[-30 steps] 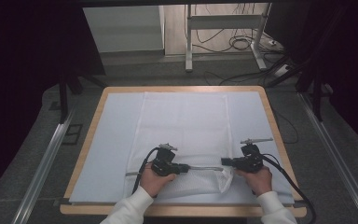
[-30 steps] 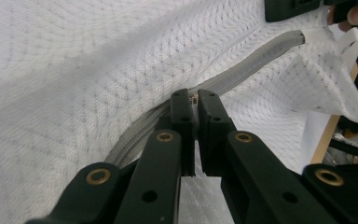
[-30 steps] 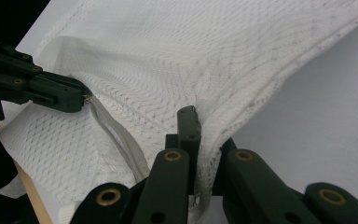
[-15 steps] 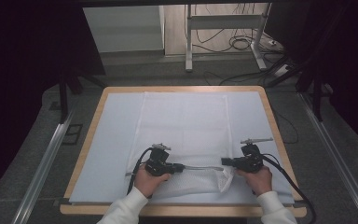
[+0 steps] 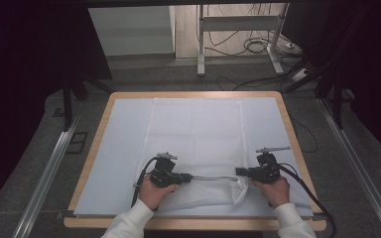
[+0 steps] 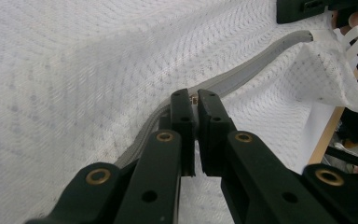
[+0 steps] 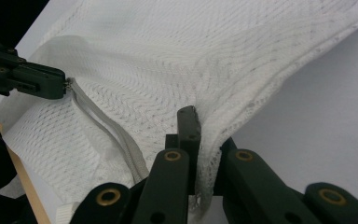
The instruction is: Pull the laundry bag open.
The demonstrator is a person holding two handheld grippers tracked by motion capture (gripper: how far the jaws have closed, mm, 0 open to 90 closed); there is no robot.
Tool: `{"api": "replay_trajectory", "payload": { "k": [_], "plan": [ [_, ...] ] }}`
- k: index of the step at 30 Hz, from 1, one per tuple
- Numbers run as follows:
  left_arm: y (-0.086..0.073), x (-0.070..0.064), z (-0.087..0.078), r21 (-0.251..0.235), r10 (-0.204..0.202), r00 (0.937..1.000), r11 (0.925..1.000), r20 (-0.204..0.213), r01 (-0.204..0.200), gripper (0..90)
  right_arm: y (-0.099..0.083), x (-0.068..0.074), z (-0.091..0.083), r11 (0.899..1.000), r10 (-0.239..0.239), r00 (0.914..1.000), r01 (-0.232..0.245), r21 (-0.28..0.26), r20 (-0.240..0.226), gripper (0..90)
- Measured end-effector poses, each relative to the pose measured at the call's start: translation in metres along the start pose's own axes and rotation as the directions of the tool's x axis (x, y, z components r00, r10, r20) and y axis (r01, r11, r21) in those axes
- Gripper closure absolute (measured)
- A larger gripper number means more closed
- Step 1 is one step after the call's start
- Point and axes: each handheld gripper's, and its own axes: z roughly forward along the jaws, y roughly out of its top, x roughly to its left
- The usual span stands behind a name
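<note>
A white mesh bag (image 5: 198,134) lies flat on the table, its grey zipper (image 5: 213,178) running along the near edge. My left gripper (image 5: 185,177) is shut on the small zipper pull (image 6: 194,99), with the grey zipper tape (image 6: 261,58) stretching away from it. My right gripper (image 5: 239,172) is shut on the bag's mesh corner (image 7: 214,140), which is lifted and bunched. In the right gripper view the left gripper (image 7: 42,79) sits at the far end of the zipper (image 7: 107,130). The right gripper (image 6: 307,9) appears at the top right of the left gripper view.
A pale blue mat (image 5: 124,148) covers the wooden-rimmed table (image 5: 92,163). A metal rail (image 5: 49,173) runs along each side of the table. Cables and a frame's legs (image 5: 238,44) lie on the floor beyond the far edge.
My left gripper has slid leftward along the zipper line, widening the gap to the right gripper. The right gripper has stayed put on the corner.
</note>
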Motion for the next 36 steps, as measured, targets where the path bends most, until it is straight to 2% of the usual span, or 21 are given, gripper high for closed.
{"api": "replay_trajectory", "payload": {
  "k": [18, 23, 26, 31, 36],
  "plan": [
    [-0.005, 0.008, -0.010, -0.007, -0.011, 0.9999, 0.9999, -0.006, 0.011, 86.7, 0.000, 0.000, 0.001, 1.000, -0.003, 1.0000, 0.003, 0.001, -0.003, 87.5],
    [-0.008, 0.009, -0.011, -0.001, -0.010, 0.9997, 0.9999, -0.021, 0.010, 86.7, 0.000, 0.000, 0.001, 1.000, -0.004, 1.0000, 0.004, 0.000, 0.001, 87.5],
    [-0.010, 0.011, -0.013, 0.002, -0.004, 0.9980, 1.0000, -0.063, 0.004, 86.8, 0.000, 0.000, 0.001, 1.000, -0.004, 0.9999, 0.004, -0.001, 0.011, 87.5],
    [-0.013, 0.019, -0.019, -0.005, -0.027, 0.9972, 0.9996, -0.069, 0.027, 86.8, -0.001, -0.005, -0.002, 1.000, 0.003, 0.9996, -0.003, -0.003, 0.029, 87.5],
    [-0.016, 0.022, -0.023, -0.004, -0.030, 0.9971, 0.9995, -0.069, 0.030, 86.7, -0.001, -0.007, -0.002, 1.000, 0.009, 0.9996, -0.009, -0.001, 0.028, 87.5]
  ]
}}
